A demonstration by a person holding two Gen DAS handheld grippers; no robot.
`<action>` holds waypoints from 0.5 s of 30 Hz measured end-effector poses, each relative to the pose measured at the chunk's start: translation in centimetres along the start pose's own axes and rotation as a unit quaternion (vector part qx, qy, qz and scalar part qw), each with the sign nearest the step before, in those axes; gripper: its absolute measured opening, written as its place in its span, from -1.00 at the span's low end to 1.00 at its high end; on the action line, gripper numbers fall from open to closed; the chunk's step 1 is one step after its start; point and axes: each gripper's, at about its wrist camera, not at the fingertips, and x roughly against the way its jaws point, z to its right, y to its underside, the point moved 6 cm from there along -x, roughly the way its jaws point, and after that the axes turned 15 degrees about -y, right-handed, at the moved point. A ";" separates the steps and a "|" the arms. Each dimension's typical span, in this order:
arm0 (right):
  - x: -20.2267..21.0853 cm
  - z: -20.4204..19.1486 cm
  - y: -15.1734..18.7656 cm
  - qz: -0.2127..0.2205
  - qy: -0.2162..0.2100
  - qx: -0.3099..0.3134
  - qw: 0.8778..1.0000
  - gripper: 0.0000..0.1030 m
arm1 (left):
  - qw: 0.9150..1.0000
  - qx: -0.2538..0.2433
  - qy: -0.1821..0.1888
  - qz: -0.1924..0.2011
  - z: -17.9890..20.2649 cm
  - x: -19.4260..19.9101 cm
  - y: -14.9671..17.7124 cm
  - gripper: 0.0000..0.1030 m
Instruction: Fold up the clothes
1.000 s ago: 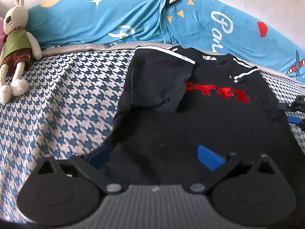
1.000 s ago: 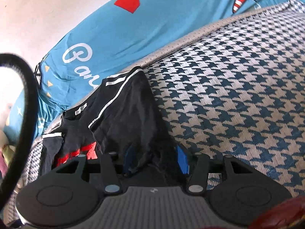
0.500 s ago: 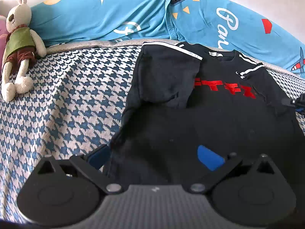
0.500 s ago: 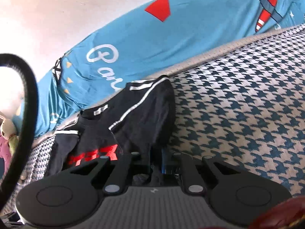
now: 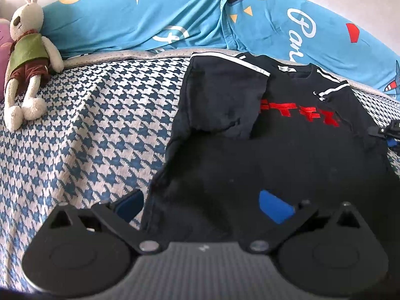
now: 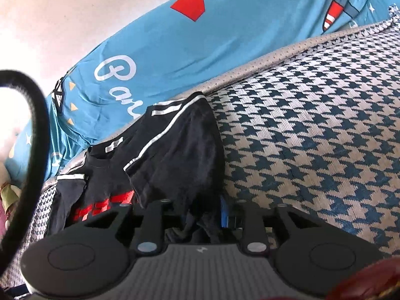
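Note:
A black T-shirt (image 5: 287, 150) with red lettering and white shoulder stripes lies on the houndstooth bed cover. Its left sleeve is folded in over the chest. My left gripper (image 5: 200, 202) is open, its blue pads straddling the shirt's lower left edge. My right gripper (image 6: 200, 215) is shut on the shirt's right side edge (image 6: 197, 175) below the sleeve, with the cloth bunched between the fingers. The right gripper also shows at the far right of the left wrist view (image 5: 390, 135).
A blue patterned duvet (image 5: 175, 22) runs along the back against the wall. A stuffed rabbit (image 5: 25, 57) sits at the far left. The houndstooth cover (image 6: 312, 137) stretches to the right of the shirt. A black cable (image 6: 32, 137) loops at the left.
My right gripper has closed on the shirt's right edge and the cloth has bunched up in it. The left gripper has stayed open and shifted slightly.

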 end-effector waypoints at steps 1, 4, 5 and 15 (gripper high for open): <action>-0.1 -0.3 0.0 0.001 0.000 0.004 1.000 -0.52 | 1.000 0.001 -0.001 0.000 -0.1 0.0 0.0 0.99; -0.3 -1.2 0.0 0.005 -0.002 0.014 1.000 -0.70 | 1.000 0.003 -0.003 -0.001 -0.3 0.0 -0.1 0.99; -0.4 -1.6 -0.1 0.008 -0.002 0.021 1.000 -0.72 | 1.000 0.003 -0.003 -0.002 -0.5 0.0 -0.1 0.99; -0.1 -8.2 -0.3 0.044 -0.039 0.074 0.996 -0.74 | 1.000 0.014 -0.006 -0.002 -2.0 0.3 -0.1 0.99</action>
